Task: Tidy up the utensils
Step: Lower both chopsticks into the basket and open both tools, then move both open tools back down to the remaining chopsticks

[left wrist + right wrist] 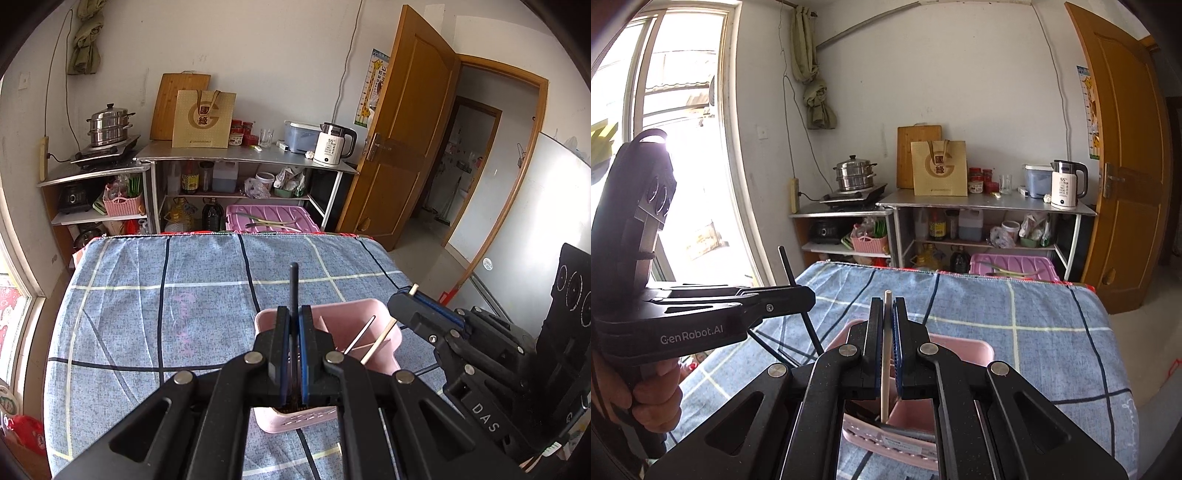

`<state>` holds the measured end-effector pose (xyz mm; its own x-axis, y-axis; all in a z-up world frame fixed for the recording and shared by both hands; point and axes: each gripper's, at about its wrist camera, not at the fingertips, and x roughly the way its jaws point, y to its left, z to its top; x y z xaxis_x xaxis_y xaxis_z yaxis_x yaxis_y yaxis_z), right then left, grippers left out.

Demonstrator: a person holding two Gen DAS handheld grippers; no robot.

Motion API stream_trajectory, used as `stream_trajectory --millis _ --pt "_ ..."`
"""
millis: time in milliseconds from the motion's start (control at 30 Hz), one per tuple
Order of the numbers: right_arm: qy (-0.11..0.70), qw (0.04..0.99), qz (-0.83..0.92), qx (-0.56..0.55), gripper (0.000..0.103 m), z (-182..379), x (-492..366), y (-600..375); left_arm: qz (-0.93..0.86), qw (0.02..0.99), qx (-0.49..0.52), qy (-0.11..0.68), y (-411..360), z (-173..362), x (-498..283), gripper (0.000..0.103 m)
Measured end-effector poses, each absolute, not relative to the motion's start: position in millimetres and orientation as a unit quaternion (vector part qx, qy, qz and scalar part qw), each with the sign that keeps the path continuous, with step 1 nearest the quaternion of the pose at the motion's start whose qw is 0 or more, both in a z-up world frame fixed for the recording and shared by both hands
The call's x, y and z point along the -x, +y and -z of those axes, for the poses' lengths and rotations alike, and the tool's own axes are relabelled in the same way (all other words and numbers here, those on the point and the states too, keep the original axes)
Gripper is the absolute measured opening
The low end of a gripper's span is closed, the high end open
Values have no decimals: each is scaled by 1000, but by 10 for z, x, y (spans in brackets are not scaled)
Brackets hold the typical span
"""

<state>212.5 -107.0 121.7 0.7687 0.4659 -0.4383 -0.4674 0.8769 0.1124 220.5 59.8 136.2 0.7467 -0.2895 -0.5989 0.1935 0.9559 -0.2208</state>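
While both grippers hang over the pink holder, the readings run thus:
Left gripper (294, 325): jaws clamped on a black chopstick (294, 288); its top stands above the pads; its lower end seems to reach into the holder, though the jaws hide it
Right gripper (887, 325): jaws pinched on a pale wooden chopstick (885, 354); its lower end dips below the pads into the holder
Pink holder (351, 314): directly beneath both jaws, on the blue checked cloth (166, 295); two more sticks (369, 338) lean inside, right of the left jaws
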Motion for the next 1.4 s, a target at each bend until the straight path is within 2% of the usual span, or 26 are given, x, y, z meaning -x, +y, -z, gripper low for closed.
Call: stream_trajectory --millis 567,667,733,867,933,1100,1400 --pt "260 935 -242 21 5 -1114 -2096 -1037 114 933 72 333 675 -1255 -2110 7" --pt "258 936 -241 21 7 -1144 -2082 -1060 111 937 69 324 676 -1281 -2065 14" --pt "255 937 -240 21 9 -1162 -2054 -1071 111 939 69 318 684 -1308 -2031 24" --pt "247 939 -238 21 11 -1201 -1981 -1105 106 944 65 306 703 -1363 -1937 28" --pt "242 940 -239 20 12 -1220 -1936 -1134 103 947 62 298 710 -1393 -1889 34" --pt "229 945 -234 11 23 -1266 -1801 -1254 93 954 56 281 721 -1465 -1755 37" --pt "201 953 -227 1 24 -1367 -1516 -1478 79 965 49 246 734 -1552 -1438 43"
